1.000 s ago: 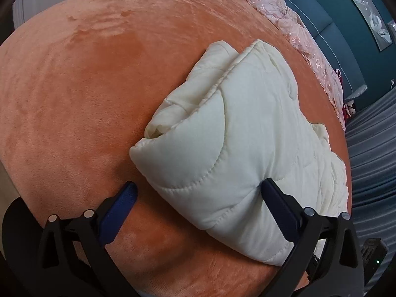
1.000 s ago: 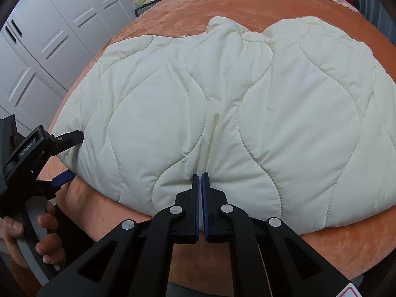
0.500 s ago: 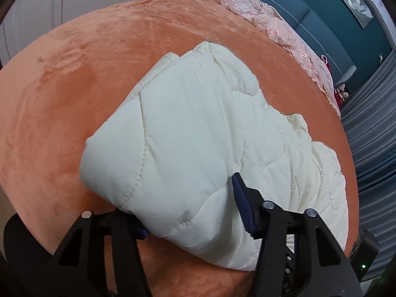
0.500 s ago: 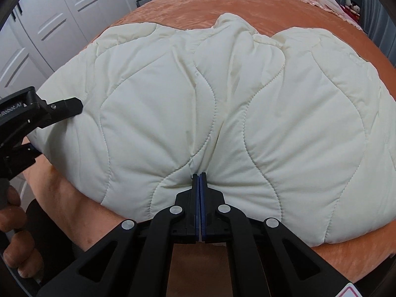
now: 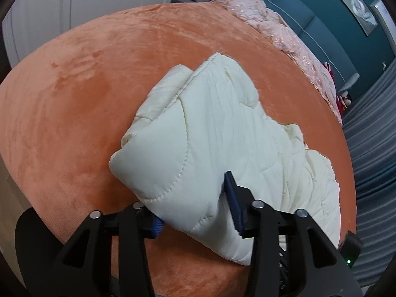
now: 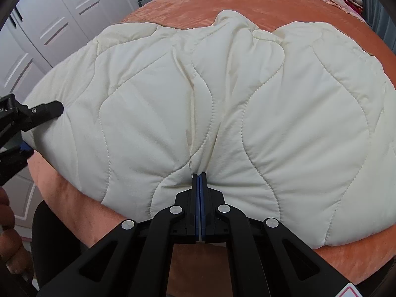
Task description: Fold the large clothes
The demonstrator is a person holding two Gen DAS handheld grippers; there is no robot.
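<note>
A cream quilted jacket (image 5: 222, 128) lies folded on the orange bed cover (image 5: 74, 99). My left gripper (image 5: 193, 205) has the thick folded corner between its blue pads, which press into the padding; its jaws are opening slightly, and the corner is held a little above the bed. In the right wrist view the jacket (image 6: 222, 99) spreads wide in front of me. My right gripper (image 6: 199, 175) is shut on the near hem at the middle, and the fabric puckers toward its tips. The left gripper (image 6: 42, 128) shows at the jacket's left end.
Pink lace bedding (image 5: 284, 32) lies along the far side of the bed by a teal wall. White wardrobe doors (image 6: 49, 24) stand to the left, and grey curtains (image 5: 371, 160) hang at the right. A hand (image 6: 7, 222) shows at the lower left edge.
My left gripper went from wide open around the jacket's corner to closed on it and raised it. The right gripper's small gap closed on the hem, which now puckers.
</note>
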